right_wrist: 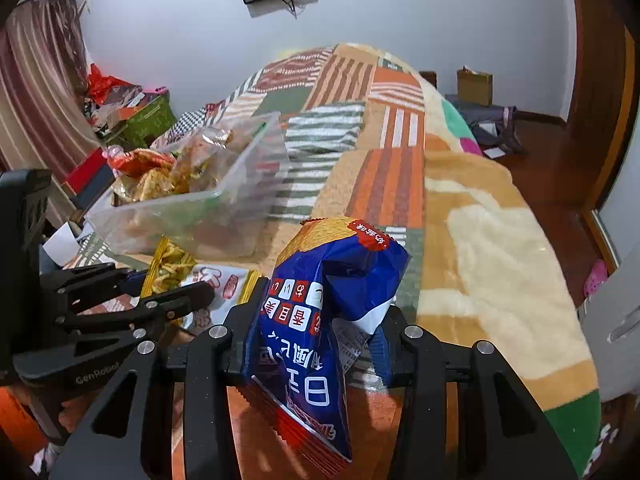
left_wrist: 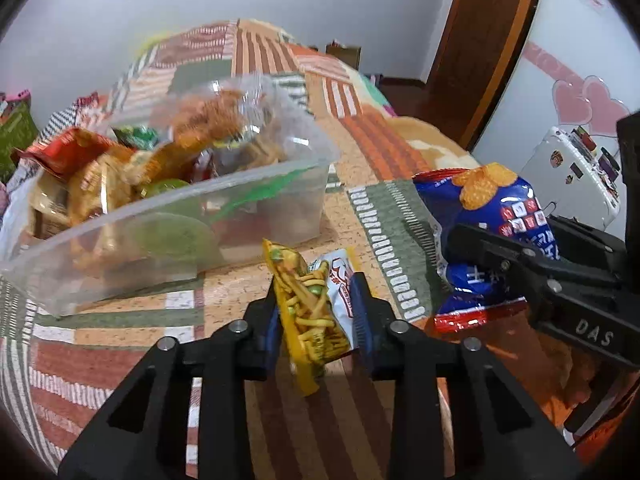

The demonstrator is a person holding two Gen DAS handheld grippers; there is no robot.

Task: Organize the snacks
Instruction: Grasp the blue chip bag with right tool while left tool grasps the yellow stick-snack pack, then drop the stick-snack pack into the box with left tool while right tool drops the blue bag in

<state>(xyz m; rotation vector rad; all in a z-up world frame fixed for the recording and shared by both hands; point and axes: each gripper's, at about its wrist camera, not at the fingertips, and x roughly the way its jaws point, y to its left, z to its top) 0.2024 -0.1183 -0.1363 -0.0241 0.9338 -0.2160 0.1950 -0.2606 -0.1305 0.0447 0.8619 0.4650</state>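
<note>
My left gripper (left_wrist: 318, 294) is shut on a yellow packet of noodle-like snack sticks (left_wrist: 308, 312), held on edge just above the patchwork blanket (left_wrist: 360, 128). A white packet with a red logo (left_wrist: 340, 280) lies right behind it; the same packet (right_wrist: 224, 284) rests flat on the blanket. My right gripper (right_wrist: 320, 312) is shut on a blue chip bag (right_wrist: 320, 288), upright and crumpled at the pinch. A clear plastic bin (left_wrist: 248, 204) holding several snack bags stands ahead to the left, and in the right wrist view the bin (right_wrist: 180, 216) is at left.
The two grippers are close side by side. The blanket drops off at the bed's right edge (right_wrist: 560, 280) toward a wooden floor. A white stickered suitcase (left_wrist: 572, 168) stands right; a green box (right_wrist: 148, 120) and clutter sit beyond the bin.
</note>
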